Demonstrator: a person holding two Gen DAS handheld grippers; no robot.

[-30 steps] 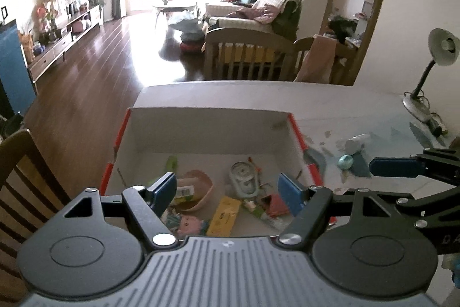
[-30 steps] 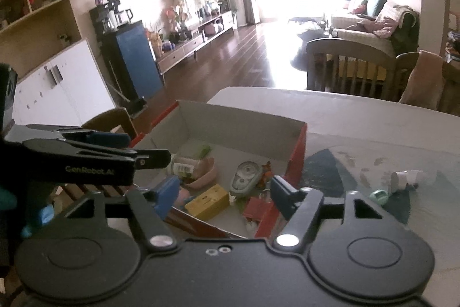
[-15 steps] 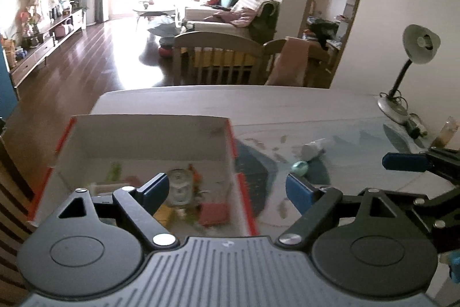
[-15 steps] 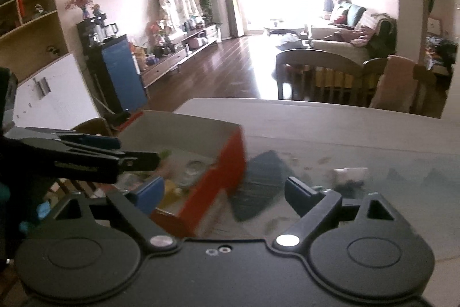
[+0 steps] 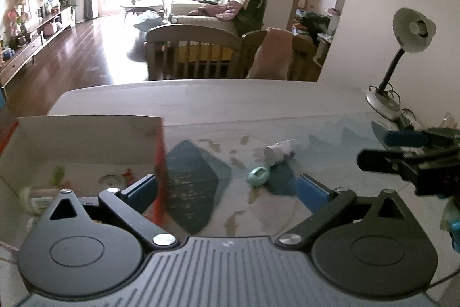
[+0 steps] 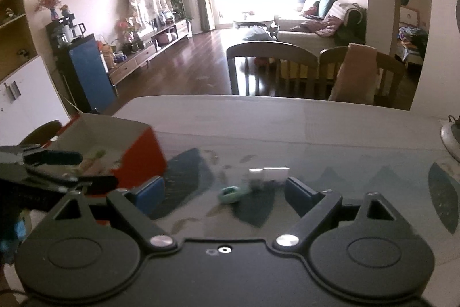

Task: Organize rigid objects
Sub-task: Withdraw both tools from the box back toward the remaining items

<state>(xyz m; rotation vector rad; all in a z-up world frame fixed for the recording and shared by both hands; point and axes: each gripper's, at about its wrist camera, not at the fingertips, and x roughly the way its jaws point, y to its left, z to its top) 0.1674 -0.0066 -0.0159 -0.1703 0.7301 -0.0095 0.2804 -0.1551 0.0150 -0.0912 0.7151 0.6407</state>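
- Left claw: its jaws are opening wide, and nothing is seen between them but bare table.
- Right claw: it is spread wide and empty too.
- Two loose things are left on the table: a small green egg-shaped piece and, just behind it, a white bottle lying on its side.
- In the left view both are found right of centre, just ahead of the right-hand finger; the bottle's long axis is seen running toward the upper right.
- In the right view the green piece is framed almost squarely in the gap, the bottle lying crosswise just beyond it.
- The right claw is judged better lined up.
- The box, partly filled, is seen at the left of both views.
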